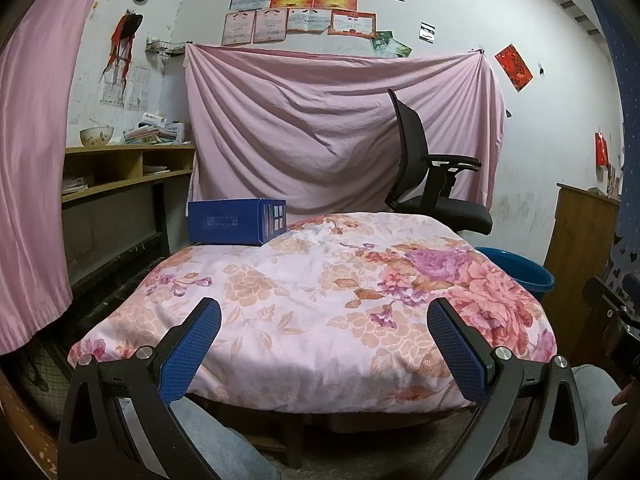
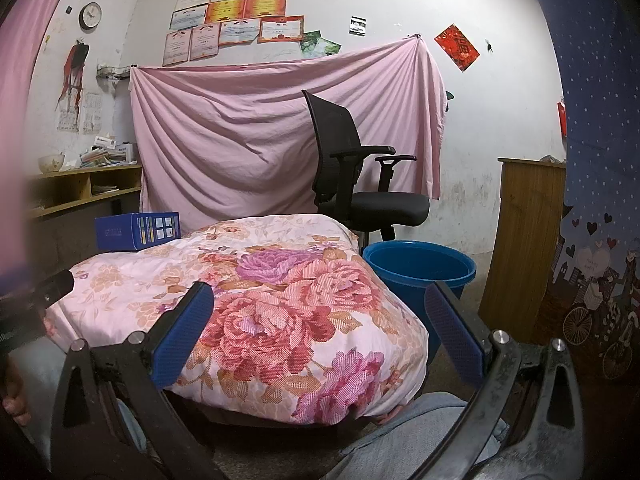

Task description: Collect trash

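Note:
A blue cardboard box (image 1: 237,221) lies on its side at the far left corner of a table covered with a floral quilt (image 1: 320,292); the right wrist view shows the blue box (image 2: 137,231) at the far left too. A blue plastic bucket (image 2: 420,270) stands on the floor to the right of the table, and only the bucket's rim (image 1: 520,270) shows in the left wrist view. My left gripper (image 1: 324,312) is open over the quilt's near edge, holding nothing. My right gripper (image 2: 318,296) is open over the quilt's right part, also holding nothing.
A black office chair (image 2: 360,176) stands behind the table before a hanging pink sheet (image 1: 340,128). A wooden shelf desk (image 1: 124,168) with a bowl and papers is at the left, a wooden cabinet (image 2: 524,232) at the right. The person's knees in grey trousers (image 2: 412,432) sit below.

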{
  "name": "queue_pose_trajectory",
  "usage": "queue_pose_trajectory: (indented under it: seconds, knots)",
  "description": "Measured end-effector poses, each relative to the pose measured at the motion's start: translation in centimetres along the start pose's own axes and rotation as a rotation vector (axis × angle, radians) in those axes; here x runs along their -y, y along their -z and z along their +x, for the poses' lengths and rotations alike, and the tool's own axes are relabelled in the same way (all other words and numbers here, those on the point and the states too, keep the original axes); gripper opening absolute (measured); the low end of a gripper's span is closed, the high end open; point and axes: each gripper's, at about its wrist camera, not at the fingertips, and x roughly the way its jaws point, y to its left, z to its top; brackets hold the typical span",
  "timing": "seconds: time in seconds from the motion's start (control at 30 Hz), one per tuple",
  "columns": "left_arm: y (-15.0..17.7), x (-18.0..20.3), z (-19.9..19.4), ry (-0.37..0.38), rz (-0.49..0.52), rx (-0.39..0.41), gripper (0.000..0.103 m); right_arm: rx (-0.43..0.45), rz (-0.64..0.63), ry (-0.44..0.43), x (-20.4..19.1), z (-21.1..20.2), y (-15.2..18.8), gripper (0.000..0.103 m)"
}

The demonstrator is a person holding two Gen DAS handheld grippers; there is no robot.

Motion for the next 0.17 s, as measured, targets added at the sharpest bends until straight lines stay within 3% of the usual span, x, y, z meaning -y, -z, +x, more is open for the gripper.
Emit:
queue_pose_trajectory:
  seconds: [0.17]
  knots:
    - [-0.10, -0.21, 0.45, -0.002, 0.000, -0.006, 0.101, -0.004, 0.002, 0.000, -0.06, -0.06, 0.05, 0.103]
